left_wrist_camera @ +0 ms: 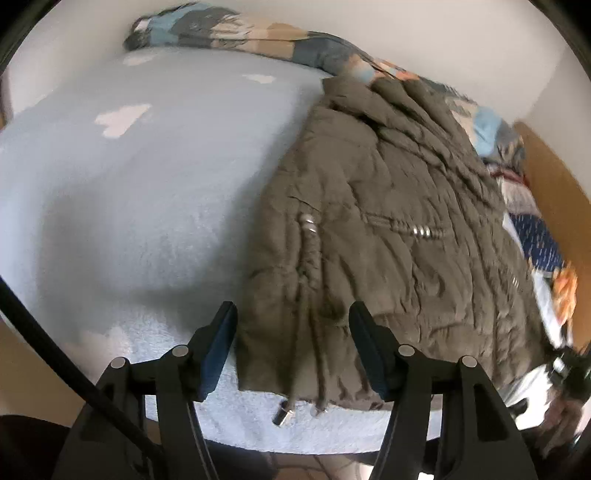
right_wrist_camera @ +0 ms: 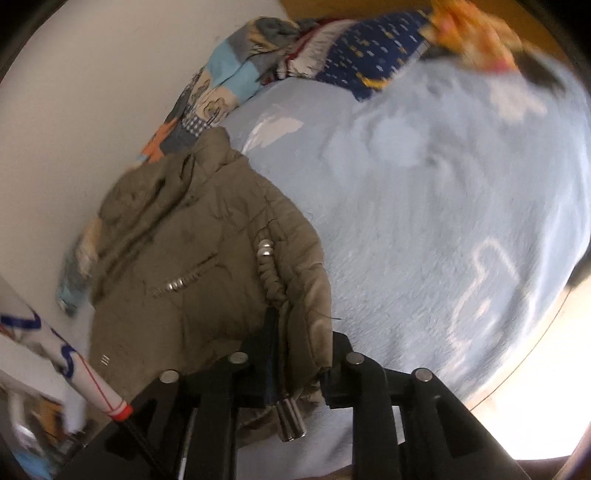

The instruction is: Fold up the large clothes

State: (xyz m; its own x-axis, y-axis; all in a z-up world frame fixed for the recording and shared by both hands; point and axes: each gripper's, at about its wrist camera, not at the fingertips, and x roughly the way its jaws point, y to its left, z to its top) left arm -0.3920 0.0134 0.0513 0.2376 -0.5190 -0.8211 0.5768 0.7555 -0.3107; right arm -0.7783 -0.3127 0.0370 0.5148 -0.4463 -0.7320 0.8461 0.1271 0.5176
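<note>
An olive-brown padded jacket [left_wrist_camera: 388, 229] lies folded on a light blue fleece blanket [left_wrist_camera: 129, 192], with drawstrings and metal cord ends [left_wrist_camera: 282, 413] hanging at its near hem. My left gripper [left_wrist_camera: 291, 317] is open, its fingers either side of the jacket's near left corner, just above it. In the right wrist view the jacket [right_wrist_camera: 192, 243] lies left of centre. My right gripper [right_wrist_camera: 301, 332] is shut on the jacket's hem and holds a bunched fold with the cord ends [right_wrist_camera: 290, 421] between the fingers.
A patchwork quilt [left_wrist_camera: 236, 33] runs along the white wall at the back. Navy and orange patterned fabric [right_wrist_camera: 373, 51] lies at the head of the bed. A wooden board [left_wrist_camera: 554, 177] stands at the right. The blue blanket [right_wrist_camera: 461, 221] spreads to the right of the jacket.
</note>
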